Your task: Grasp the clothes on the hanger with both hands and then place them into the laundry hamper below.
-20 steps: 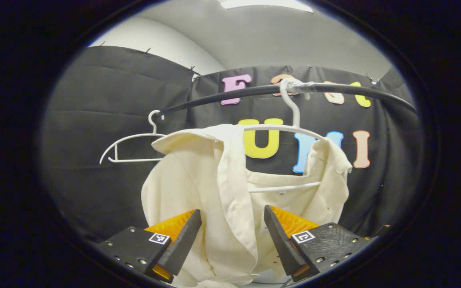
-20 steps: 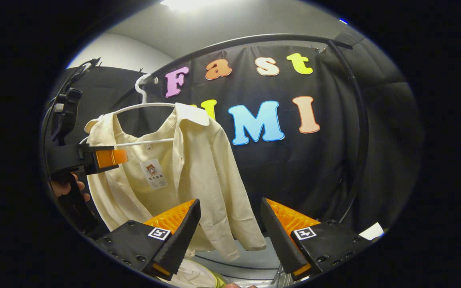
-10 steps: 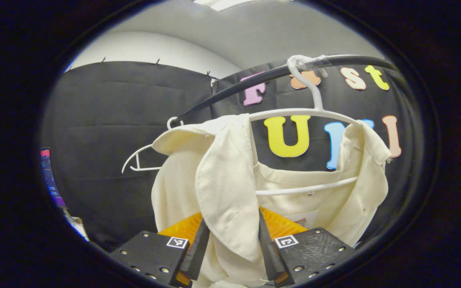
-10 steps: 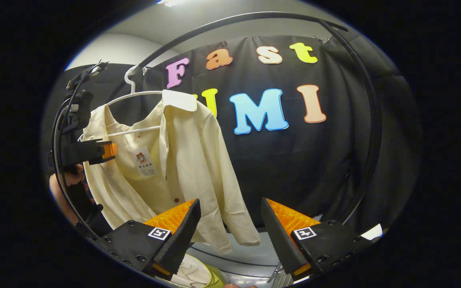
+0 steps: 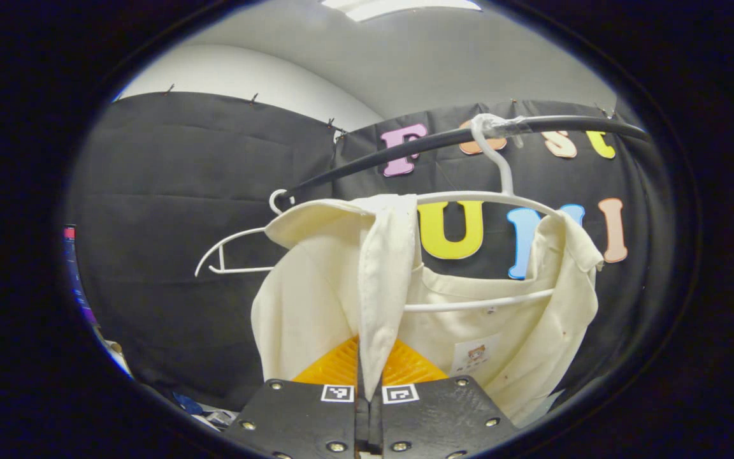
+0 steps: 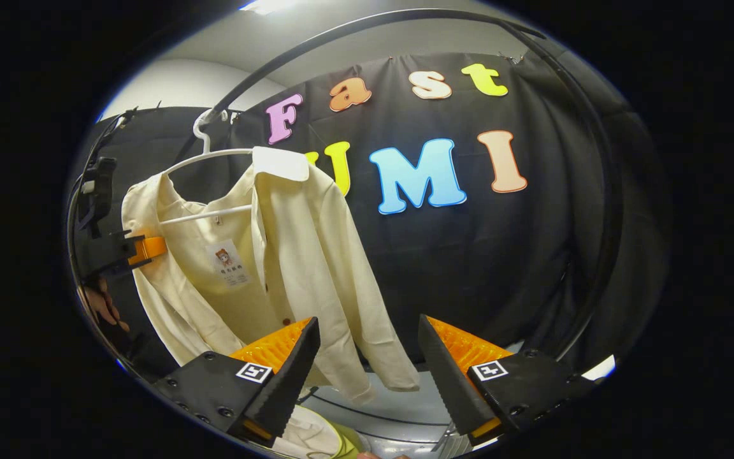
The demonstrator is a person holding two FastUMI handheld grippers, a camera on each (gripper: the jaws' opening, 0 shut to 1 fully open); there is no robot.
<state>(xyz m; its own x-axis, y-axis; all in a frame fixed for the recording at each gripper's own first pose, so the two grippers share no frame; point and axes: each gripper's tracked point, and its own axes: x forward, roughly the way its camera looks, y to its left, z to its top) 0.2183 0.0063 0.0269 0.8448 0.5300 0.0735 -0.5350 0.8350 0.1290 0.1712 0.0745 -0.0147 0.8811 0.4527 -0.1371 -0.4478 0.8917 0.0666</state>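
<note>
Your left gripper (image 5: 367,382) has its two fingers pressed together on the front placket edge of the cream shirt (image 5: 316,299), with the strip of cloth running up from between them to the collar; count that half of the two-handed grasp as made. Your right gripper (image 6: 367,363) stands wide open with nothing between its fingers; the shirt's hanging sleeve and side lie just beyond the fingertips, and contact cannot be confirmed from the right gripper view. The shirt sits on the white hanger (image 5: 501,197), both shoulders draped over it, and the hanger's hook is taped onto the black rail (image 5: 405,150). A second, bare hanger (image 5: 227,248) hangs further along the rail. In the right gripper view you can see the left gripper (image 6: 141,245) off to the side at the shirt's far front edge, with your hand (image 6: 102,306) below it. Status, as a judgement: first grasp done; second grasp not yet made; shirt not yet off the hanger; transfer to the hamper not begun. At the bottom edge of the right gripper view there is a pale and green bundle (image 6: 322,440), possibly the hamper's contents, but too little is visible to say.
</note>
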